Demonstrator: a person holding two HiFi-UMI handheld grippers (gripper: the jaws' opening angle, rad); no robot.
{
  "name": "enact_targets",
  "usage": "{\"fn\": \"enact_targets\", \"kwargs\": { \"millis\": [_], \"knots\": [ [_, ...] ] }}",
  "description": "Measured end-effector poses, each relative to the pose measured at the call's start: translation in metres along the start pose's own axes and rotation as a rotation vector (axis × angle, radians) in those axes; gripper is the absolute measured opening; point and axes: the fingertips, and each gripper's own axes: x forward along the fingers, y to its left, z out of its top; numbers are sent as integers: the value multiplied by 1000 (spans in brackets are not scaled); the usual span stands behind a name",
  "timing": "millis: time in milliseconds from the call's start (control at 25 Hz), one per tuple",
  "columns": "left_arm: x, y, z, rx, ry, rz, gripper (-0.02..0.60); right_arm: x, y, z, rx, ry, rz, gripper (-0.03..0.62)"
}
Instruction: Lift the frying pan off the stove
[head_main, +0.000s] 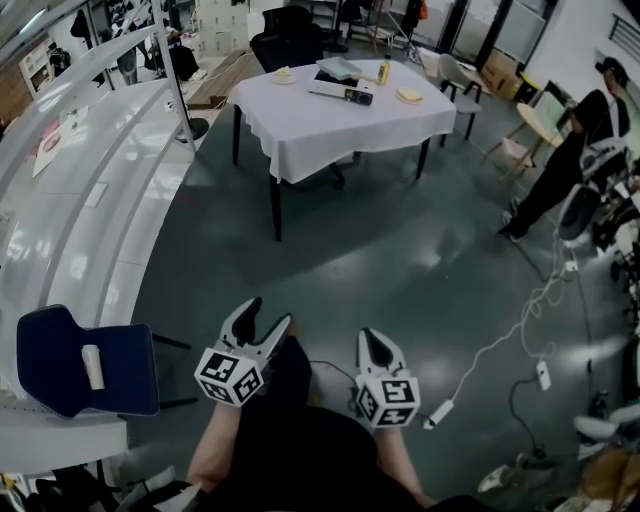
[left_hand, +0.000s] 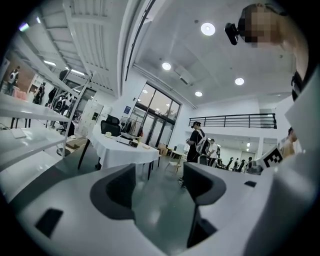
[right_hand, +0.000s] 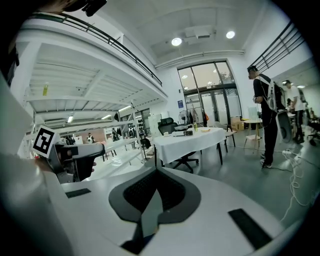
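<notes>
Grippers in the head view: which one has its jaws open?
The left gripper: its jaws stand apart with nothing between them, while the right gripper has its jaws closed together.

We hold a gripper in each hand, low in front of our body. Our left gripper (head_main: 267, 317) has its jaws wide apart, and nothing sits between them. Our right gripper (head_main: 378, 336) has its jaws pressed together at the tips, with nothing in them. Both point forward, side by side, near but not touching. Our left arm (head_main: 214, 445) and right arm (head_main: 404, 468) are bare.
</notes>
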Motion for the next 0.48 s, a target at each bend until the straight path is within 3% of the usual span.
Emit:
{"fn": "enact_targets", "kwargs": {
  "millis": [480],
  "knots": [
    [103,66,54,-2,1,-16,282,102,-44,63,-1,-6,-30,6]
  ]
}}
